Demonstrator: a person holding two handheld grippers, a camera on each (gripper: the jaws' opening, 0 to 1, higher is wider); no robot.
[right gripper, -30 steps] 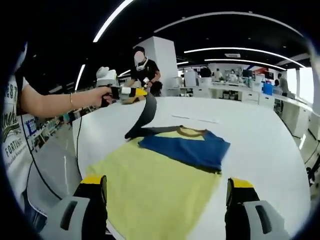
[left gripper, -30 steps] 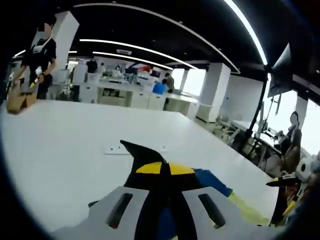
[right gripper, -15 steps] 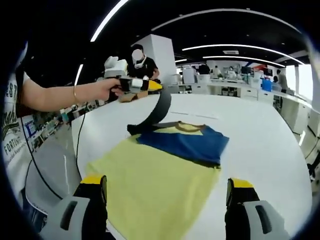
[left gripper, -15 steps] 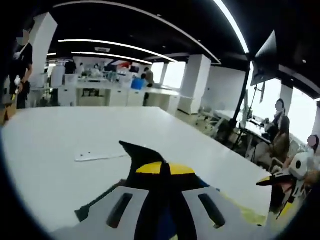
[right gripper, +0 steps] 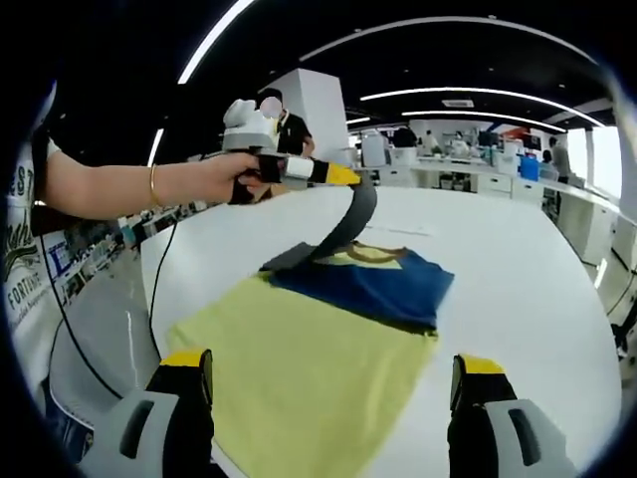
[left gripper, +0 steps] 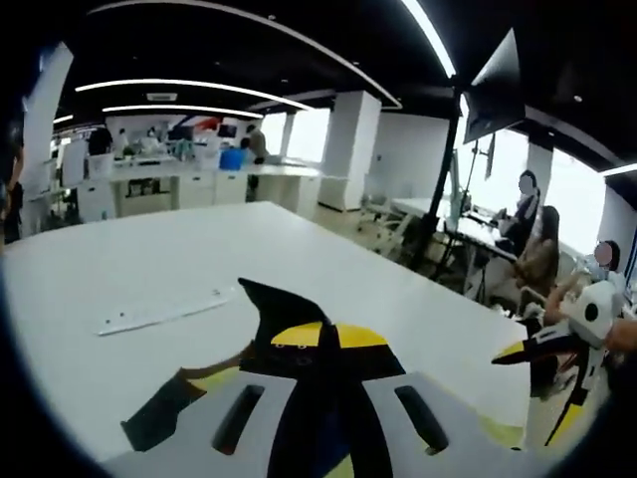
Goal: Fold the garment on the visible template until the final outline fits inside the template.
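Note:
A T-shirt lies flat on the white table: yellow body, blue folded part, brown collar. Its dark grey sleeve is lifted in an arc over the shirt's far left corner, and my left gripper, held by a hand, is shut on it. In the left gripper view the sleeve's pointed end sticks out past the closed yellow tips of the left gripper. My right gripper stands open at the shirt's near edge, with nothing between its jaws; it also appears as the right gripper.
A thin white strip lies on the table beyond the shirt, seen too as the white strip. A person stands at the far table corner. Seated people and desks sit past the table's edge. Bare table spreads right of the shirt.
The left gripper has carried the grey sleeve to the right, over the shirt, and the sleeve now arches higher. The left view has panned with it. The right gripper has not moved.

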